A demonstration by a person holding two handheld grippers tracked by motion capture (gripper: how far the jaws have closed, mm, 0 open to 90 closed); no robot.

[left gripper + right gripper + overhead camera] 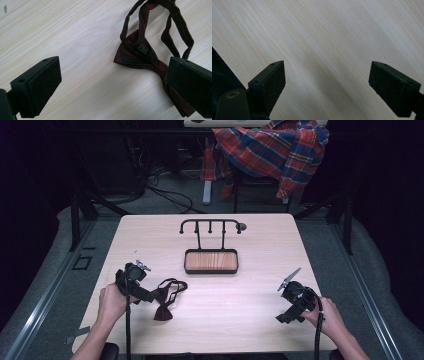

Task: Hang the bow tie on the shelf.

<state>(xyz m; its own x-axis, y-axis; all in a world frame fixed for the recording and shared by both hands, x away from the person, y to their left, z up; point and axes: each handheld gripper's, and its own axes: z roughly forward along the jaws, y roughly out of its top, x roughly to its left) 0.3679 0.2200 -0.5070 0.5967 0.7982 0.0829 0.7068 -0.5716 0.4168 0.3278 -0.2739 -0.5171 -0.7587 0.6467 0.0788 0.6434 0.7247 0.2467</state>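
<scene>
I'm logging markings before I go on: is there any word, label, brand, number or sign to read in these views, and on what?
None can be read.
Bow tie: its small black clasp has raised shapes, too small to read as letters.
Table: a tiny dark mark near the corner of the left gripper view, too blurred to tell.
Left claw, right claw, the stand with its tray, the plaid shirt: no text visible.

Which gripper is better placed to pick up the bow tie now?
Left. The left gripper is open right beside the bow tie; the right gripper is open over bare table, far away.
</scene>
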